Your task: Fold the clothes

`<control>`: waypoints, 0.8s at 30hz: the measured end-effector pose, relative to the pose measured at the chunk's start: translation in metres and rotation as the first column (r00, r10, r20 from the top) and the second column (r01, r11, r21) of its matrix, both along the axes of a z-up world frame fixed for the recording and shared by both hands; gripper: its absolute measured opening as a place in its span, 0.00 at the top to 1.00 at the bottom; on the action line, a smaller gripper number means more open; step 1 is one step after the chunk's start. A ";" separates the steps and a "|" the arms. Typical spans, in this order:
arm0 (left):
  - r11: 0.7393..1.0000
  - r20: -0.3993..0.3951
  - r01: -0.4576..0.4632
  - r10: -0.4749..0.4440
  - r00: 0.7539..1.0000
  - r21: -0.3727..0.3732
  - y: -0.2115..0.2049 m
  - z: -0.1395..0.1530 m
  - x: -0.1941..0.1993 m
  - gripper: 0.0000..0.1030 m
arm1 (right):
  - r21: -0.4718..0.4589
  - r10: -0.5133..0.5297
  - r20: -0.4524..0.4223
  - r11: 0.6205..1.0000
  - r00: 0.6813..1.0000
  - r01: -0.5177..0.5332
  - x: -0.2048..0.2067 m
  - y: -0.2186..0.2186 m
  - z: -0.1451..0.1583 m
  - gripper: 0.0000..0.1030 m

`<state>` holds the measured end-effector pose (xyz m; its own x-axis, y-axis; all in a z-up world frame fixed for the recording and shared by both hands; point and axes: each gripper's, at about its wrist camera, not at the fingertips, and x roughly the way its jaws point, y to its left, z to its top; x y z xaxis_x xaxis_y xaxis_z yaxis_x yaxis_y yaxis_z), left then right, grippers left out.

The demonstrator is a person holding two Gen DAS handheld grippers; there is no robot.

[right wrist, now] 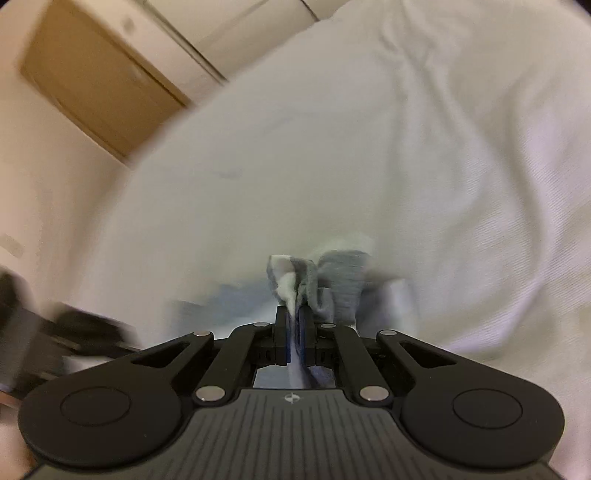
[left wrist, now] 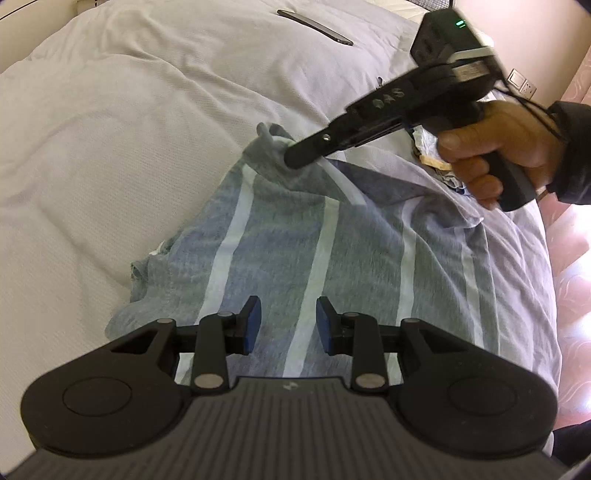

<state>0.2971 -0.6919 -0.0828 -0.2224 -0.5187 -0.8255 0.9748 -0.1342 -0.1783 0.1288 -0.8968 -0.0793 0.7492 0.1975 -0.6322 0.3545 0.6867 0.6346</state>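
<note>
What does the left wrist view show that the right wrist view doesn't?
Left wrist only: the whole striped garment, the left gripper open above it, the hand on the right gripper, a dark flat object up the bed.
Right wrist only: a brown cabinet.
Both: right gripper pinching a garment corner, white bedding.

- Left gripper (left wrist: 289,320): matte black linkage arms, silver round pivot pins, blue pads on the inner finger faces; ribbed grey housing with a small round emblem.
- Right gripper (left wrist: 291,157): black pistol-style body, raised lettering along the barrel, silver screw near the tip, green light on the rear block, thin black cable trailing.
- Hand (left wrist: 495,147) on its grip; dark sleeve (left wrist: 572,147) at the wrist.
</note>
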 end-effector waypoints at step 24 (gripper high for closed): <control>0.982 0.024 0.156 -0.154 0.988 -0.103 -0.100 -0.014 -0.019 0.69 | -0.097 -0.300 0.008 0.949 0.954 0.299 -0.103 0.011 0.010 0.58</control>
